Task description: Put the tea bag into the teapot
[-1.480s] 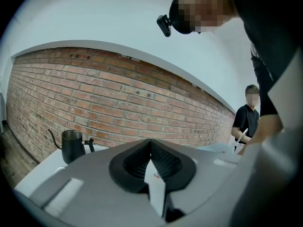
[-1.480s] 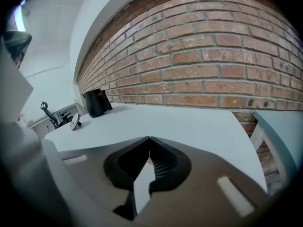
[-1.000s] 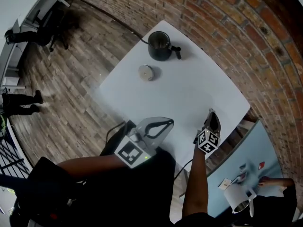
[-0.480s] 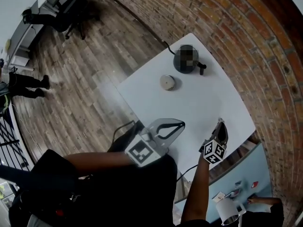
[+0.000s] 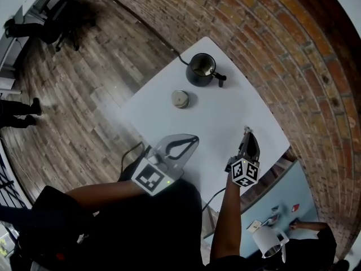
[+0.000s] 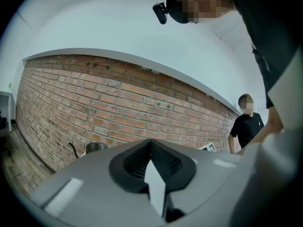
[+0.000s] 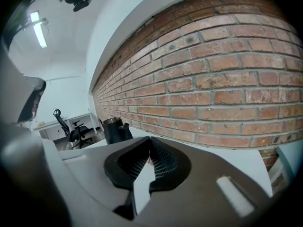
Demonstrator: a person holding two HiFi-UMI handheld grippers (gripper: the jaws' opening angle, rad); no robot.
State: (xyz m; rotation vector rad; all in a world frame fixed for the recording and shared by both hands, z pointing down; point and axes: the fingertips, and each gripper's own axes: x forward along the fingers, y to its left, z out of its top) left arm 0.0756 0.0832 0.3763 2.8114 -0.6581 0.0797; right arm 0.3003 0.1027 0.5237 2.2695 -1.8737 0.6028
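Roughly at 12 o'clock from both grippers, the teapot (image 5: 201,69) stands open on the far part of the white table (image 5: 225,117), its handle towards 3 o'clock. Its lid (image 5: 180,99) lies apart at its 7 o'clock, between it and the left gripper (image 5: 193,139), whose pads are pressed together on nothing. The right gripper (image 5: 247,133) is also closed. A tiny reddish speck shows at its seam, but I cannot tell if it is the tea bag. A brick wall (image 5: 293,66) runs behind the table, with an office chair (image 5: 62,24) at 10 o'clock.
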